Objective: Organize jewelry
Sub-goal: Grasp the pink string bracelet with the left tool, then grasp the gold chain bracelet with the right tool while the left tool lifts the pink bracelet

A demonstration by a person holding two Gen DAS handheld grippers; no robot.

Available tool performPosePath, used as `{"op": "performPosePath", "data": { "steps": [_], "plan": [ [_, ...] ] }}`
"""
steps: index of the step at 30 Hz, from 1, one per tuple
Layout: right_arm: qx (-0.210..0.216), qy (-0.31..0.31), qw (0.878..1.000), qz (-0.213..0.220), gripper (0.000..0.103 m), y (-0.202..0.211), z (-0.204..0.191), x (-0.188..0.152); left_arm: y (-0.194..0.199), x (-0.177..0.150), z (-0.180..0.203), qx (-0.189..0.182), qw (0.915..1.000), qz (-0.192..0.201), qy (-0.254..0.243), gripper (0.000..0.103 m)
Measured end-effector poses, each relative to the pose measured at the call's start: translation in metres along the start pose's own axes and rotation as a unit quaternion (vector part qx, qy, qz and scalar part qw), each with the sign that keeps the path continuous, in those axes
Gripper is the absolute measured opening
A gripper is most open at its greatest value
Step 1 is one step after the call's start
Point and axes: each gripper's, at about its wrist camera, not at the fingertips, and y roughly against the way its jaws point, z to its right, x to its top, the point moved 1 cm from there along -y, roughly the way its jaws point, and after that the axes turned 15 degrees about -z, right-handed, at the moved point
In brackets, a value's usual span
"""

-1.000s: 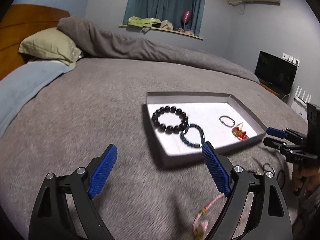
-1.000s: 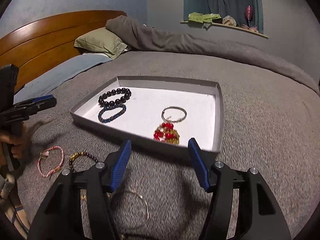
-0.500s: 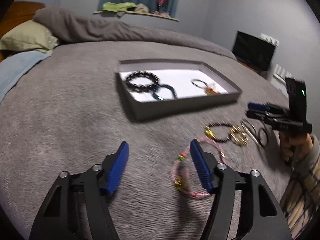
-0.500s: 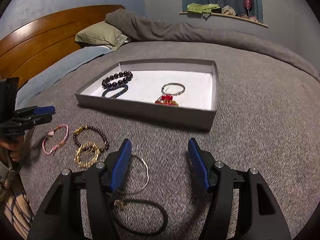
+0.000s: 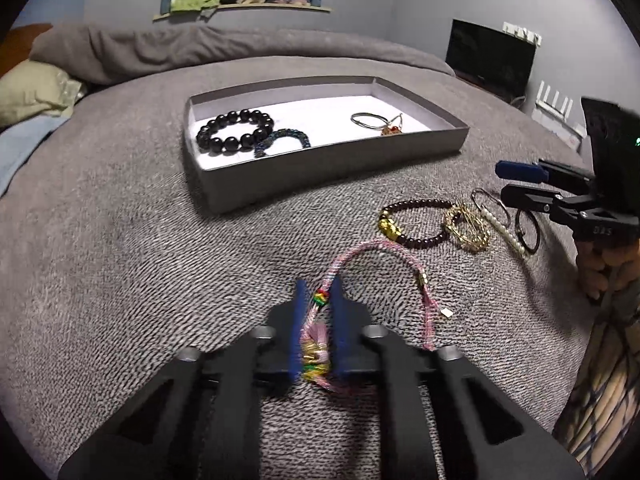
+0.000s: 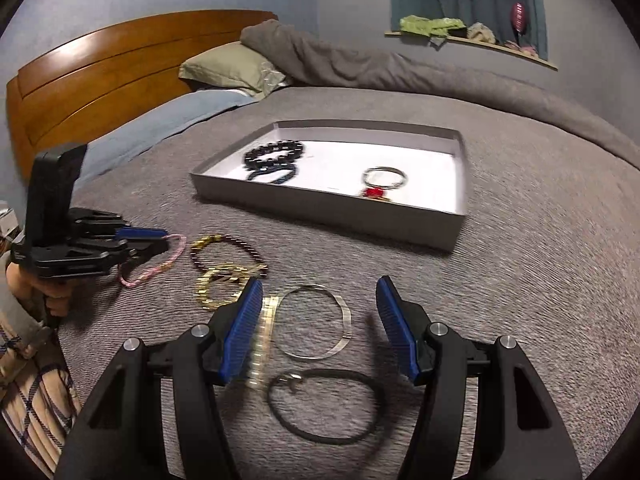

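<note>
My left gripper (image 5: 318, 294) is shut on a pink cord bracelet (image 5: 376, 250) that lies on the grey bedspread; it also shows in the right wrist view (image 6: 154, 270). My right gripper (image 6: 318, 300) is open above a thin silver bangle (image 6: 314, 322), a pearl strand (image 6: 262, 340) and a black cord loop (image 6: 326, 408). A grey tray (image 5: 320, 160) holds a black bead bracelet (image 5: 236, 132), a dark blue bead bracelet (image 5: 284, 140), a silver ring (image 5: 368, 120) and a red-gold charm (image 6: 376, 192). A dark bead bracelet (image 5: 416, 220) and a gold chain bracelet (image 5: 468, 228) lie loose between the grippers.
The grey bedspread (image 5: 120, 240) carries everything. A green pillow (image 6: 232, 66) and a wooden headboard (image 6: 100, 72) are at the far left. A rolled grey duvet (image 6: 400, 68) lies behind the tray (image 6: 328, 210). A dark screen (image 5: 490, 58) stands by the right wall.
My left gripper has come down and closed on the pink cord bracelet. My right gripper has drawn back and lowered over the silver bangle and black loop, still open.
</note>
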Motion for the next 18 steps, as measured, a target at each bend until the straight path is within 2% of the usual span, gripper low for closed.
{"op": "performPosePath", "data": {
  "steps": [10, 18],
  "plan": [
    [0.017, 0.055, 0.998, -0.016, 0.059, -0.016, -0.049, 0.006, 0.009, 0.002, -0.019, 0.015, 0.9988, 0.022, 0.041, 0.007],
    [0.001, 0.063, 0.997, -0.041, 0.059, -0.032, -0.057, 0.009, 0.002, 0.003, -0.020, 0.019, 0.9988, 0.006, 0.045, 0.008]
  ]
}}
